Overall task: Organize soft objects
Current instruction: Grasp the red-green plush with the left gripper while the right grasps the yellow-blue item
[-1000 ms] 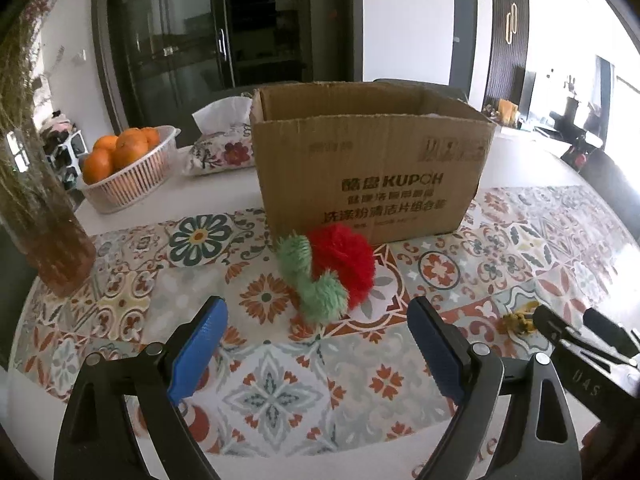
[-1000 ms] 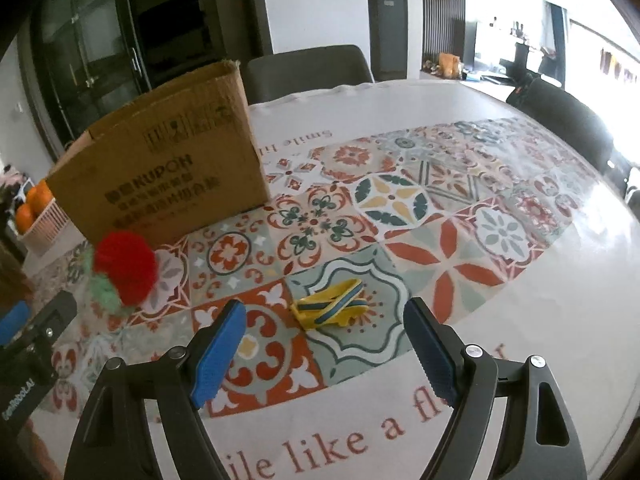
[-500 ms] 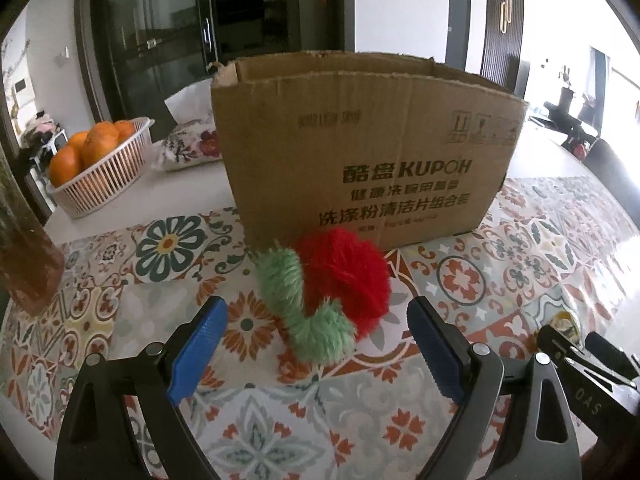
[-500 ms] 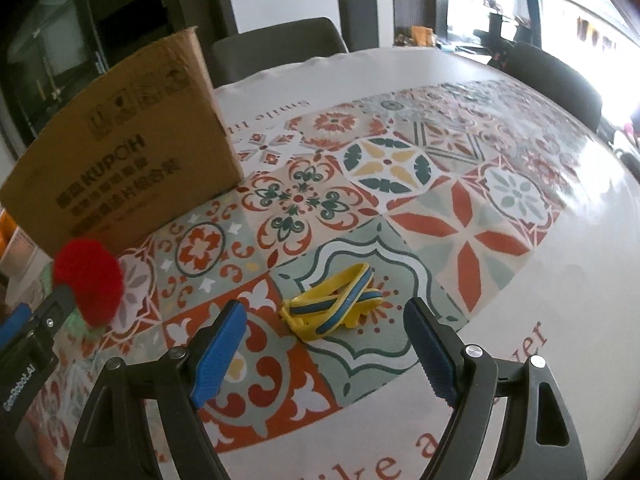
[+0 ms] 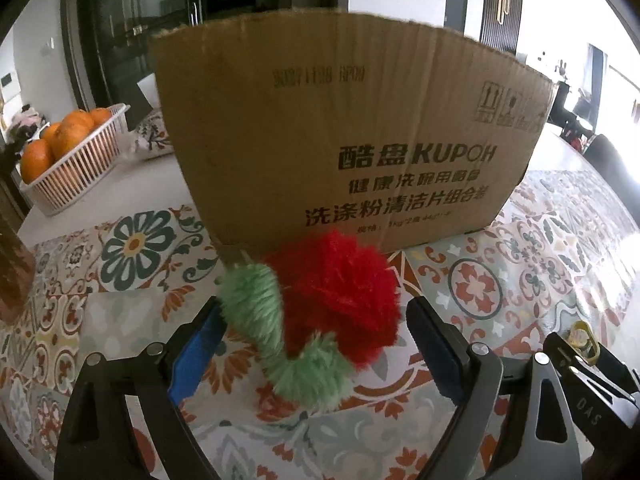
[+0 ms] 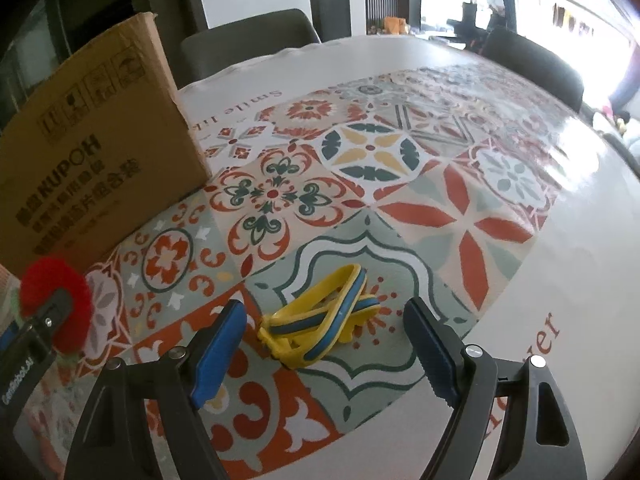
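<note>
The left gripper [image 5: 316,344] is held open around the pompom [image 5: 332,300], just before the box [image 5: 344,128]; the right gripper [image 6: 324,344] is held open around the band [image 6: 320,324], right of the box.

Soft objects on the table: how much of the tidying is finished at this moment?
Nothing looks done yet. The red and green pompom toy lies on the patterned tablecloth in front of the KUPOH cardboard box, between the open left gripper fingers, not gripped. The yellow and blue band lies before the open right gripper. Left: gripping both, presumably boxing them.
</note>
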The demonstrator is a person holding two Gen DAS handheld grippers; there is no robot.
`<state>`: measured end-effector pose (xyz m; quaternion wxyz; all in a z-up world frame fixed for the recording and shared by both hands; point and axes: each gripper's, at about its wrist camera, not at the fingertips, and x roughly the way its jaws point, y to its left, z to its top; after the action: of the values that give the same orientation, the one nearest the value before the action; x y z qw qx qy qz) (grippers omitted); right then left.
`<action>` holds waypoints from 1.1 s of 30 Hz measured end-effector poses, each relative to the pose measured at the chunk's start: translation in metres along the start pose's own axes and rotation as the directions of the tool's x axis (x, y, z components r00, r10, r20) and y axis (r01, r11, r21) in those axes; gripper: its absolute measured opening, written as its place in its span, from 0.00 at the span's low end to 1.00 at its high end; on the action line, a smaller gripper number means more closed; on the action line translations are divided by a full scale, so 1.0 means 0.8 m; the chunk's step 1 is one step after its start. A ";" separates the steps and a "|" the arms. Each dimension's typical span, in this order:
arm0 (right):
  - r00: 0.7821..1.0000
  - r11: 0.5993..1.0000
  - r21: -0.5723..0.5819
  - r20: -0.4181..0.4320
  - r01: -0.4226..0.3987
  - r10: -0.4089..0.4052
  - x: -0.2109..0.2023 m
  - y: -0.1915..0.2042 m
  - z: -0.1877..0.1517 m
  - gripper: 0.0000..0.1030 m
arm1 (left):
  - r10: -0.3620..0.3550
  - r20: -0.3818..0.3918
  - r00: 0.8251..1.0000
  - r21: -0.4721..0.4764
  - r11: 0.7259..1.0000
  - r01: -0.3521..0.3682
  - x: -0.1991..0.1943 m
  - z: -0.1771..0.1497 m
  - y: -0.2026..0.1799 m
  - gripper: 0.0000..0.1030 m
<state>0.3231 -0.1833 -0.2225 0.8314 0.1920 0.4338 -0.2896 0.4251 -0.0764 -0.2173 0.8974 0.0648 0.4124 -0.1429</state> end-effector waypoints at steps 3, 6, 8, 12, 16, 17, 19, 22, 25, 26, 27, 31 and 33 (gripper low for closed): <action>0.999 0.999 -0.022 0.011 0.033 -0.033 0.004 0.003 -0.001 0.80 | -0.012 -0.017 1.000 0.003 1.000 0.012 0.009 0.000 0.000 0.80; 0.999 0.998 -0.043 0.023 0.046 -0.045 0.007 0.006 -0.002 0.80 | -0.024 -0.035 0.999 0.006 1.000 0.025 0.018 0.000 0.000 0.71; 0.998 0.997 -0.052 0.030 0.050 -0.048 0.007 0.007 -0.001 0.79 | -0.029 -0.041 0.999 0.005 1.000 0.030 0.021 -0.001 0.000 0.62; 0.997 0.995 -0.083 0.046 0.063 -0.060 0.005 0.011 -0.002 0.77 | -0.036 -0.053 0.998 0.014 0.999 0.036 0.028 -0.001 -0.001 0.51; 0.999 0.994 -0.100 0.039 0.037 -0.034 0.002 0.012 -0.001 0.61 | -0.047 -0.058 0.997 0.038 0.998 0.049 0.029 -0.001 -0.006 0.42; 0.999 0.993 -0.116 0.041 0.023 -0.018 0.001 0.014 -0.002 0.57 | -0.048 -0.058 0.997 0.043 0.998 0.050 0.028 -0.002 -0.006 0.40; 0.999 0.989 -0.149 0.044 0.005 0.002 -0.003 0.019 -0.004 0.56 | -0.057 -0.055 0.997 0.051 0.997 0.060 0.025 -0.003 -0.007 0.38; 0.999 0.987 -0.160 0.041 -0.011 0.018 -0.004 0.018 -0.004 0.54 | -0.062 -0.042 0.997 0.076 0.995 0.065 0.016 -0.005 -0.013 0.37; 0.999 0.985 -0.172 0.037 -0.026 0.033 -0.005 0.016 -0.003 0.53 | -0.065 -0.022 0.998 0.102 0.993 0.067 0.002 -0.007 -0.018 0.37; 0.999 0.984 -0.173 0.031 -0.035 0.041 -0.005 0.015 -0.004 0.53 | -0.064 -0.016 0.998 0.109 0.992 0.065 -0.004 -0.005 -0.022 0.37; 0.998 0.984 -0.175 0.026 -0.043 0.048 -0.006 0.013 -0.004 0.53 | -0.061 -0.008 0.998 0.121 0.991 0.061 -0.009 -0.005 -0.025 0.37; 0.997 0.977 -0.205 0.041 -0.061 0.070 -0.017 0.009 -0.004 0.53 | -0.067 0.015 0.998 0.143 0.988 0.064 -0.031 -0.005 -0.033 0.37; 0.995 0.973 -0.218 0.049 -0.070 0.083 -0.024 0.008 -0.002 0.53 | -0.073 0.016 0.997 0.140 0.988 0.070 -0.042 -0.006 -0.033 0.37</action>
<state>0.3177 -0.1717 -0.2068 0.8700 0.1085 0.4306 -0.2140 0.3926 -0.0936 -0.1948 0.8893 0.1109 0.3941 -0.2039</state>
